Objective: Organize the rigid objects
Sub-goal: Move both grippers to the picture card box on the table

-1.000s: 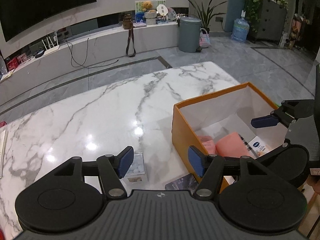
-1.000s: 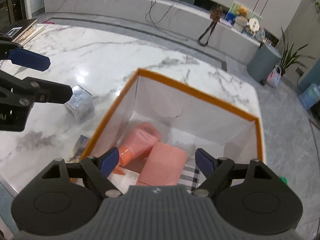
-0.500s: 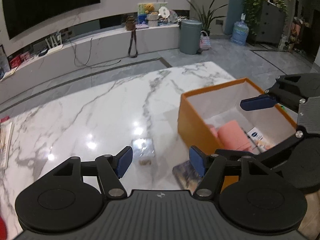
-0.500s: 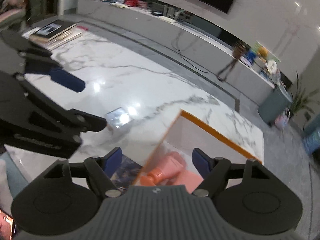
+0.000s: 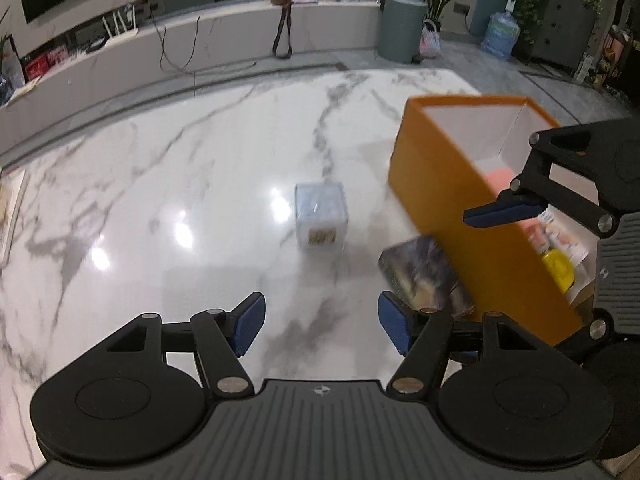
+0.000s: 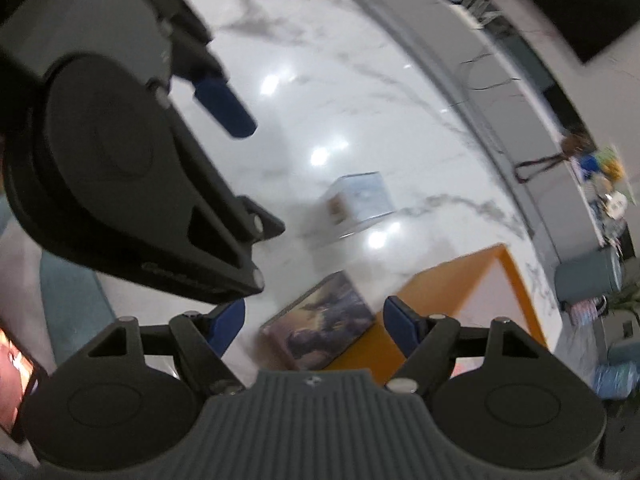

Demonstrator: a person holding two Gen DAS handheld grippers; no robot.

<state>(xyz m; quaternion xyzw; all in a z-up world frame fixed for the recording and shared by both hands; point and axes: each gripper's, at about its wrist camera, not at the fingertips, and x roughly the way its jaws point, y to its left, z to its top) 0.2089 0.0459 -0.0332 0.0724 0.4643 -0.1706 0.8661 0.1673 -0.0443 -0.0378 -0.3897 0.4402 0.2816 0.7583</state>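
Left hand-held gripper [image 5: 322, 322] view alone shows orange box [image 5: 460, 208] contents.

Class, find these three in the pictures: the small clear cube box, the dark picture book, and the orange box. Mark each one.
small clear cube box [image 5: 320, 216]: left wrist view, on its front face.
dark picture book [image 6: 328, 316]: right wrist view, middle of its cover.
orange box [image 5: 460, 200]: left wrist view, on its orange outer side wall.
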